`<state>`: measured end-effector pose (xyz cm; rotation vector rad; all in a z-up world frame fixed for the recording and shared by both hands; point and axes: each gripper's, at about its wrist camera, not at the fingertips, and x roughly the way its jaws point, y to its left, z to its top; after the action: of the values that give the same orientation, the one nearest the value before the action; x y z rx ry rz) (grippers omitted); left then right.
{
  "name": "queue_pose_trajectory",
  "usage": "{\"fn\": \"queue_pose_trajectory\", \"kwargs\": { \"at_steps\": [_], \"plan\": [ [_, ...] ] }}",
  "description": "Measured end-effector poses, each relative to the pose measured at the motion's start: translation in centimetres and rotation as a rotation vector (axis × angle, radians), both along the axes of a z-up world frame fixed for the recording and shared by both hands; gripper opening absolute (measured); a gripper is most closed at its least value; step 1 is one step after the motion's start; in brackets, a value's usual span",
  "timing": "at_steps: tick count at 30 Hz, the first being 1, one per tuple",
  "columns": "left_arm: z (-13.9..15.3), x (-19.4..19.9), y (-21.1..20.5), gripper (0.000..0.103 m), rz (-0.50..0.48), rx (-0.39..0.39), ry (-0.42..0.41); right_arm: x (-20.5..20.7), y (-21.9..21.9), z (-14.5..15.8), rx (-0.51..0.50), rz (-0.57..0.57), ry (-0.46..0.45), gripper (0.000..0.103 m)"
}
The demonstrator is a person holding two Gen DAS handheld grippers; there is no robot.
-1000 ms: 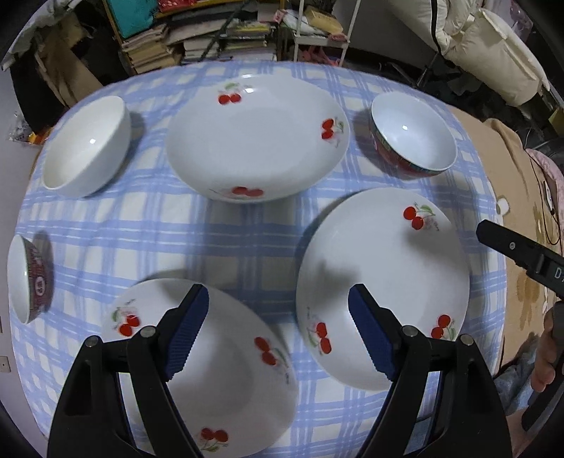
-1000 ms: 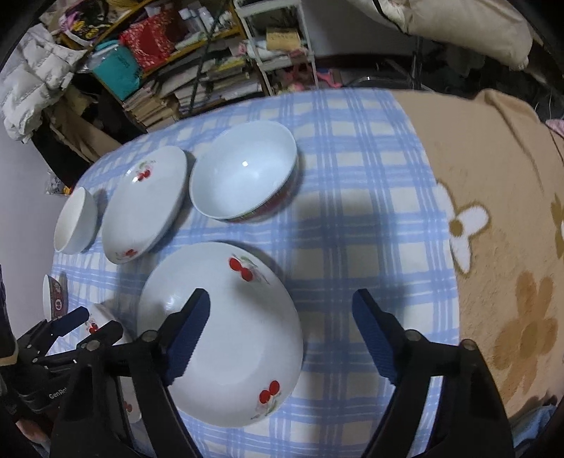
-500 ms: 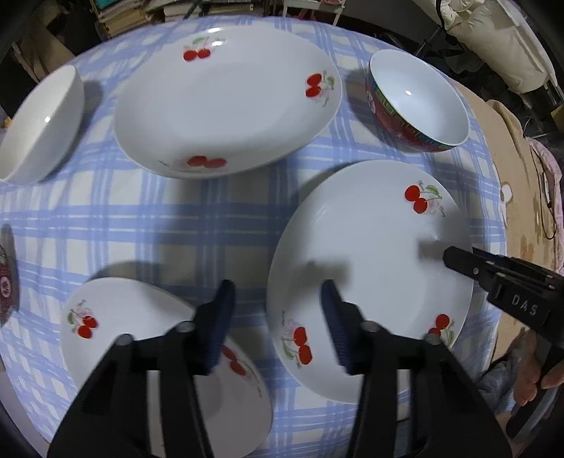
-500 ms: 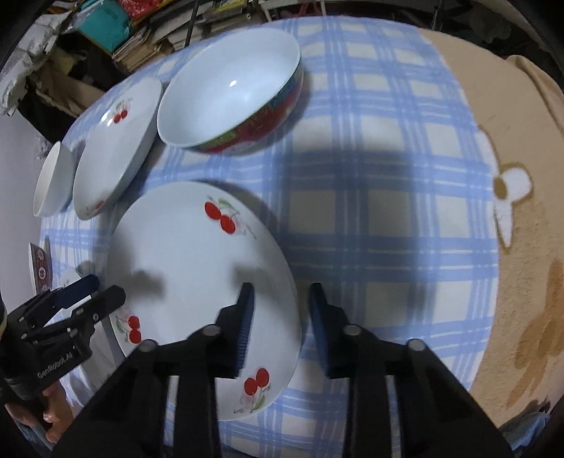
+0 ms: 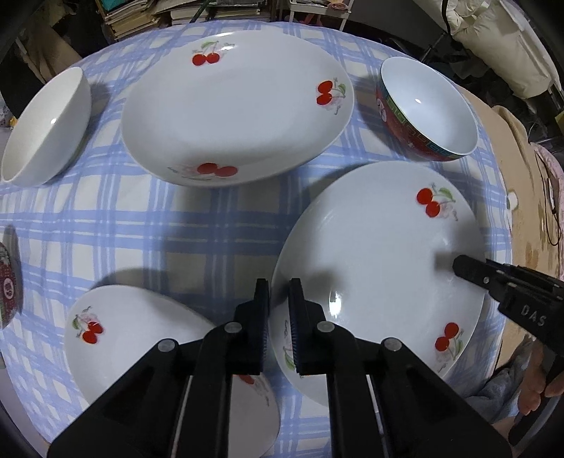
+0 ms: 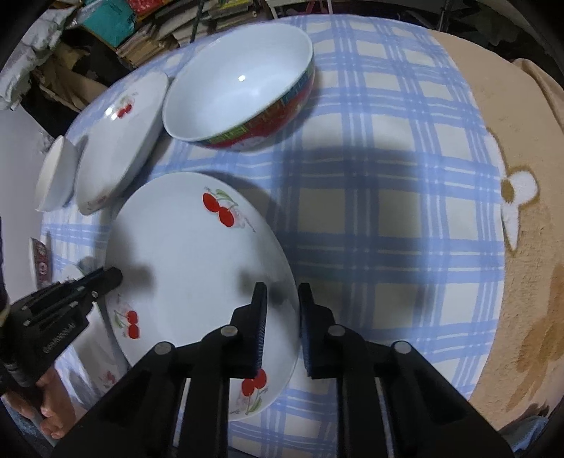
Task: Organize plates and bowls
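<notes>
Three white plates with red cherries lie on the blue checked tablecloth. My left gripper (image 5: 279,296) is shut on the left rim of the near right cherry plate (image 5: 380,260). My right gripper (image 6: 282,299) is shut on the same plate's (image 6: 190,260) right rim. A second cherry plate (image 5: 232,105) lies at the back, a third (image 5: 141,338) at the near left. A red-patterned bowl (image 5: 428,105) stands behind the held plate, and also shows in the right wrist view (image 6: 239,88). A plain white bowl (image 5: 42,127) sits far left.
Another red-patterned bowl (image 5: 8,285) stands on its side at the left table edge. A beige flowered blanket (image 6: 511,211) covers the table's right side. Stacked books and boxes (image 5: 148,17) stand behind the table.
Both grippers moved down and forward to the near right cherry plate and closed from wide open onto its opposite rims.
</notes>
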<state>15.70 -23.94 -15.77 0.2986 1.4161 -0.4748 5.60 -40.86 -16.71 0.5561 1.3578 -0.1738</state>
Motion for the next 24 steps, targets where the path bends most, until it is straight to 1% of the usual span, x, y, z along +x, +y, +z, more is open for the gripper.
{"fn": "queue_pose_trajectory", "kwargs": {
  "at_steps": [5, 12, 19, 24],
  "plan": [
    [1.7, 0.3, 1.4, 0.011, 0.012, -0.017, -0.014, 0.1, 0.6, 1.0, -0.018, 0.032, -0.021, 0.019],
    [4.6, -0.1, 2.7, 0.011, -0.012, -0.033, -0.07, -0.1, 1.6, 2.1, 0.003, 0.019, -0.066, 0.017],
    [7.3, -0.6, 4.5, 0.012, 0.002, -0.04, -0.106, -0.6, 3.1, 4.1, -0.006, 0.021, -0.121, 0.017],
    [8.2, -1.2, 5.7, 0.013, 0.015, -0.043, -0.118, -0.9, 4.2, 5.1, 0.004, 0.032, -0.152, 0.017]
  ]
}}
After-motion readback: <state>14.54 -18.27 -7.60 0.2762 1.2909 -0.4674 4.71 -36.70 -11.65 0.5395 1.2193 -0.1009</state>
